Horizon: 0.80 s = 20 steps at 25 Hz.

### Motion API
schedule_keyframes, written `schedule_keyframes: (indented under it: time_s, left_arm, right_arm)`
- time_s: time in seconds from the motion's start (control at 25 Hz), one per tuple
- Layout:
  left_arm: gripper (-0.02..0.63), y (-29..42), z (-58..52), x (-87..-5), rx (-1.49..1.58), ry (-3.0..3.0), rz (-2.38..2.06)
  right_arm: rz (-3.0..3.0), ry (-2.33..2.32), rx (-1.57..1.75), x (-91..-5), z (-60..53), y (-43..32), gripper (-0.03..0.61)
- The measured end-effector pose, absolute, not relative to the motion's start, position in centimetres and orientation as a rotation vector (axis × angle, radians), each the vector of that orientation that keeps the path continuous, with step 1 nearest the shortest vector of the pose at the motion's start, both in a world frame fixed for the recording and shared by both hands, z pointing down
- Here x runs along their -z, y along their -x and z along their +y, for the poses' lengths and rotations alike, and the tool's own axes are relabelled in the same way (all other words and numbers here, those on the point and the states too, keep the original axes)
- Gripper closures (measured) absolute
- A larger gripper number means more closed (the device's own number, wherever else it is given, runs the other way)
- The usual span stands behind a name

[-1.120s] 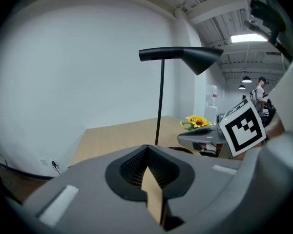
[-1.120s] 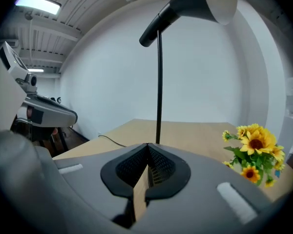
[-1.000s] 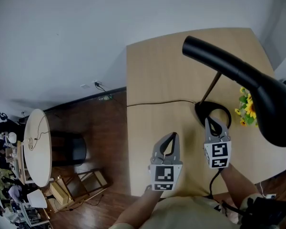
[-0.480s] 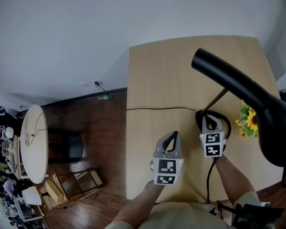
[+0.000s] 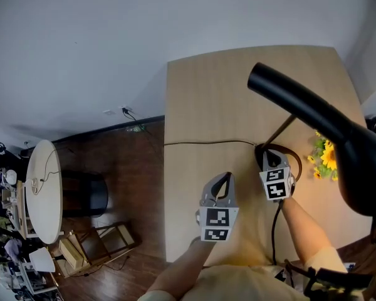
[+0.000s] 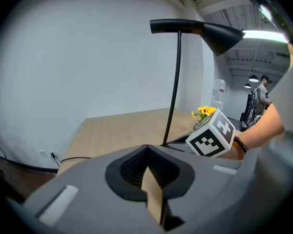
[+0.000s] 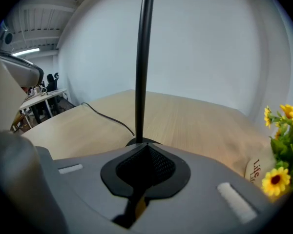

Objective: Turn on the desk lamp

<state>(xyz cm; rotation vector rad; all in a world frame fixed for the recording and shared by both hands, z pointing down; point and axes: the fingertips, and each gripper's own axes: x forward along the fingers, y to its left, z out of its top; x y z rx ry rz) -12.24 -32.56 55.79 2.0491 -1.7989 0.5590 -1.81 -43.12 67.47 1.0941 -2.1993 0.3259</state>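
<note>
A black desk lamp stands on the wooden desk (image 5: 207,99); its long shade (image 5: 313,115) reaches over the desk above its round base (image 5: 289,157). My right gripper (image 5: 271,158) is shut, its tip down at the base's near left rim, right before the thin stem (image 7: 142,62). In the right gripper view the base (image 7: 142,142) peeks out just past the right gripper (image 7: 146,147). My left gripper (image 5: 226,177) is shut on nothing, over bare desk left of the lamp. From the left gripper (image 6: 147,148) I see the stem (image 6: 174,87) and the dark shade (image 6: 219,33).
The lamp's black cord (image 5: 200,144) runs left across the desk to its edge. Yellow flowers (image 5: 324,154) stand right of the base. Beyond the desk's left edge lie the wood floor, a black stool (image 5: 88,193) and a round white table (image 5: 42,190).
My right gripper has moved forward, its tip now at the lamp base. The left gripper has stayed almost where it was.
</note>
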Motion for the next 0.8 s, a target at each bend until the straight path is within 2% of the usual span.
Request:
schedule_keyframes:
  time_s: [0.32, 0.8]
  left_arm:
    - [0.614, 12.6, -31.4, -55.1, -0.531, -2.043, -1.814]
    - [0.614, 12.5, -29.1, -52.4, -0.443, -2.094, -1.832]
  right_arm:
    - [-2.243, -1.145, -0.408, -66.4, -43.0, 1.5, 0.578]
    - [-2.38, -1.263, -0.327, -57.6, -37.4, 0.8, 0.578]
